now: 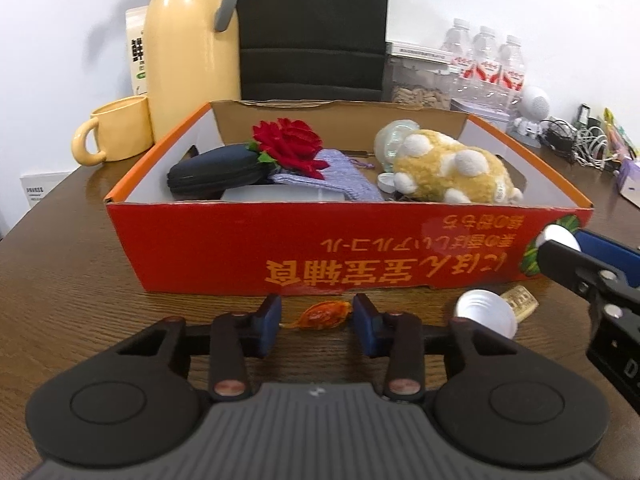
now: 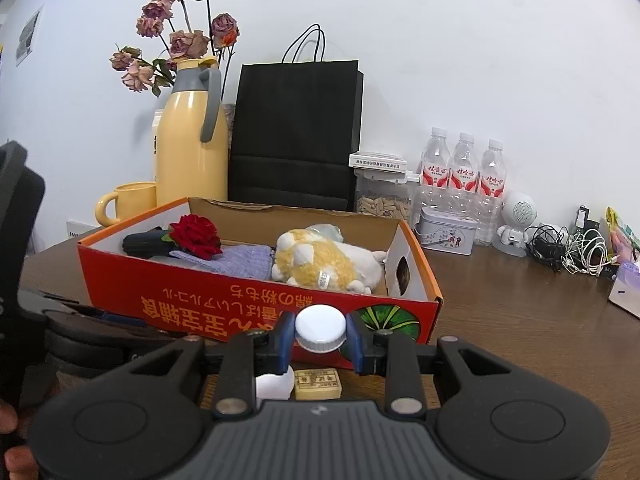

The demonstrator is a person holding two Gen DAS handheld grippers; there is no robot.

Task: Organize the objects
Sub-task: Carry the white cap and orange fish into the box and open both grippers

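A red cardboard box (image 1: 224, 248) (image 2: 132, 280) stands on the wooden table. It holds a red rose (image 1: 290, 146), a dark case (image 1: 212, 174), a purple knit pouch (image 1: 344, 178) and a yellow plush toy (image 1: 448, 168) (image 2: 320, 264). My left gripper (image 1: 316, 314) is open, its jaws on either side of an orange wrapped candy (image 1: 324, 315) lying in front of the box. My right gripper (image 2: 320, 338) is shut on a white bottle cap (image 2: 320, 329), held above the table by the box's front right corner. A white bulb (image 1: 488, 312) and a small tan block (image 1: 520, 303) (image 2: 317, 385) lie below it.
Behind the box stand a yellow thermos (image 2: 191, 152), a yellow mug (image 1: 116, 130), a black paper bag (image 2: 298, 132), water bottles (image 2: 464, 168), a seed jar (image 2: 384, 196) and a tin (image 2: 446, 230). Tangled cables (image 2: 572, 252) and a white figure (image 2: 516, 220) are at right.
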